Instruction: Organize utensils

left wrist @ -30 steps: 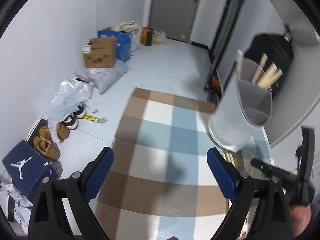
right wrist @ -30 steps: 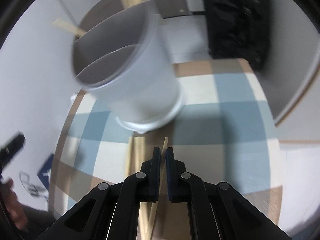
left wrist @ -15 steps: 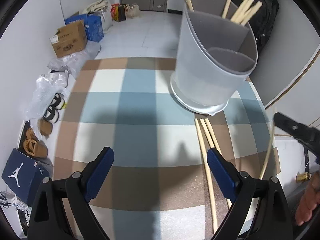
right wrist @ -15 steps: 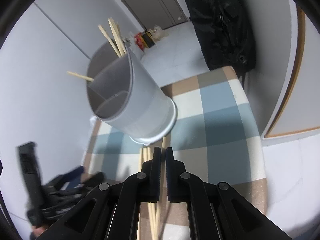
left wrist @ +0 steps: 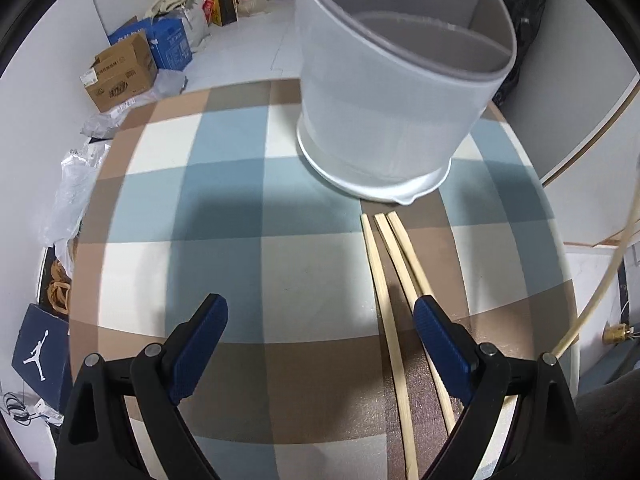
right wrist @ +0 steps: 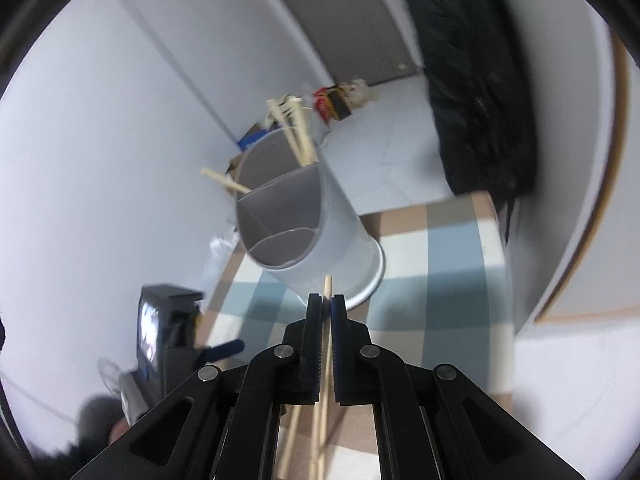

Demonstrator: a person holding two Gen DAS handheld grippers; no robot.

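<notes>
- The right gripper (right wrist: pixel 327 305) is clamped on a single wooden chopstick (right wrist: pixel 327 292); its tip pokes out just past the pads toward 12 o'clock and the shaft runs back between the fingers toward 6 o'clock.
- In the left wrist view that same held chopstick (left wrist: pixel 600 292) shows as a pale curved line at the 3 to 4 o'clock edge, clear of the table.
- The left gripper (left wrist: pixel 320 348) has its blue pads spread wide with nothing between them, hanging over the checked tablecloth (left wrist: pixel 224 208).
- Three loose chopsticks (left wrist: pixel 394 280) lie side by side on the table, their ends just short of the holder's base and their length running toward 6 o'clock; the outermost passes under the left gripper's right finger (left wrist: pixel 440 344).
- The grey utensil holder (left wrist: pixel 384 120) stands upright on the table at 12 to 1 o'clock of the left view, split inside into compartments.
- In the right wrist view the utensil holder (right wrist: pixel 308 236) sits at 12 o'clock of the gripper, with several chopsticks standing in its far compartment (right wrist: pixel 298 136) and one leaning out toward 10 o'clock; the near compartment looks bare.
- On the floor beyond the table, at 10 to 11 o'clock of the left view, sit a cardboard box (left wrist: pixel 120 72) and a blue box (left wrist: pixel 172 44); a dark shoe box (left wrist: pixel 38 354) lies at 8 o'clock.
</notes>
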